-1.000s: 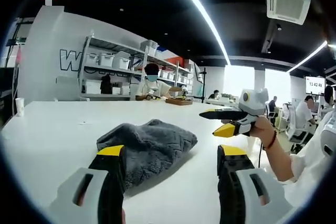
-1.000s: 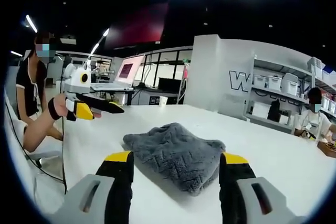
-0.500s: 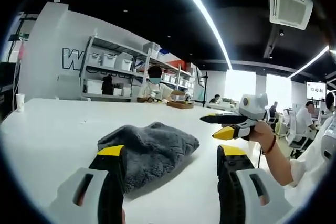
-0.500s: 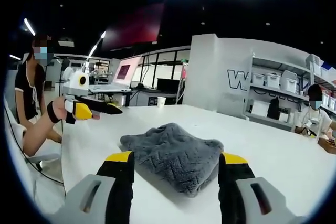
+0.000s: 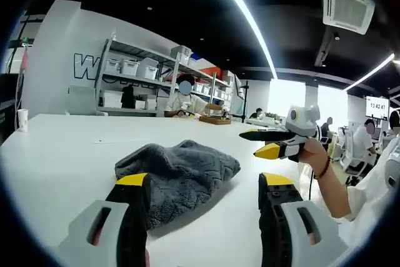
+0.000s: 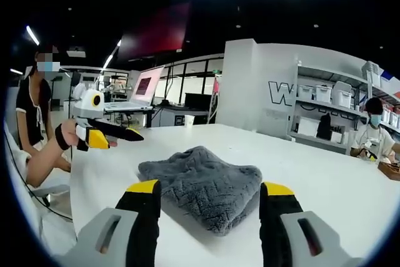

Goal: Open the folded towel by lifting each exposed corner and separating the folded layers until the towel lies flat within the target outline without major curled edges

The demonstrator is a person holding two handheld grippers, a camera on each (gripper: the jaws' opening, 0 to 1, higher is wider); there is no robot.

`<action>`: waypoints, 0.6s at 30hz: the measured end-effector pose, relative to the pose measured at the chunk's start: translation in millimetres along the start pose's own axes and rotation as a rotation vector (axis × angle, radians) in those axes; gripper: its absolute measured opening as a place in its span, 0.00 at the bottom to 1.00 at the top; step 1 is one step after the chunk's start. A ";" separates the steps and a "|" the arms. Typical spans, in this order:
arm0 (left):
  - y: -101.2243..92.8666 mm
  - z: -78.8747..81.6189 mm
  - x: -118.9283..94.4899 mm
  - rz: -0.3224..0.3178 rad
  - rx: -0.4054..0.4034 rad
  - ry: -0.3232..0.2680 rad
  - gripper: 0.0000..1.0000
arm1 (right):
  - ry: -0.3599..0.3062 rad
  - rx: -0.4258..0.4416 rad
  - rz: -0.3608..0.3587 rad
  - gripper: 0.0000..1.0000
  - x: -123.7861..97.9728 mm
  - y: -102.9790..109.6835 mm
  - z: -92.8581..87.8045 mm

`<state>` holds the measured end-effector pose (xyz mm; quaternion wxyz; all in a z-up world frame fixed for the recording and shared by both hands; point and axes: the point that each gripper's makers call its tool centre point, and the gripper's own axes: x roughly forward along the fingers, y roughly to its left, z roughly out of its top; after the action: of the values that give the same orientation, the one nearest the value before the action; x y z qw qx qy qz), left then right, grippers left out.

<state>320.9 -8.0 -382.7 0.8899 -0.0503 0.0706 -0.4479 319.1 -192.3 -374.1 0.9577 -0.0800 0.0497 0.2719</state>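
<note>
A grey fluffy towel (image 5: 181,167) lies folded in a rumpled heap on the white table (image 5: 62,148). In the left gripper view my left gripper (image 5: 204,182) stands open just in front of the towel's near edge, nothing between its yellow-tipped jaws. My right gripper (image 5: 250,144), held by a hand, hovers above the table to the towel's right. In the right gripper view the towel (image 6: 200,176) sits between and just beyond the open jaws of my right gripper (image 6: 209,189). My left gripper (image 6: 128,140) hangs at the left, clear of the cloth.
The table (image 6: 337,198) stretches wide around the towel. A paper cup (image 5: 23,119) stands near its far left edge. Shelves with white bins (image 5: 131,70) and seated people lie beyond. A laptop (image 6: 140,89) sits on a desk behind the table.
Both views have drifted slightly and the towel looks a little nearer. The towel stays folded, and both grippers keep the same jaw width.
</note>
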 end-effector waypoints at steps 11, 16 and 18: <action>7.0 -2.1 1.5 0.013 -0.012 0.012 0.70 | 0.015 0.015 -0.005 0.61 4.3 -4.8 -4.6; 6.9 -3.1 3.6 0.009 -0.008 0.027 0.70 | 0.027 0.022 -0.011 0.61 6.7 -9.1 -8.3; 8.0 -3.7 4.4 0.013 -0.004 0.030 0.70 | 0.027 0.025 -0.013 0.61 7.0 -10.7 -8.5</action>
<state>329.2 -6.9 -387.9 0.8916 -0.0449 0.0850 -0.4425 330.3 -199.2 -382.0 0.9597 -0.0720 0.0656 0.2637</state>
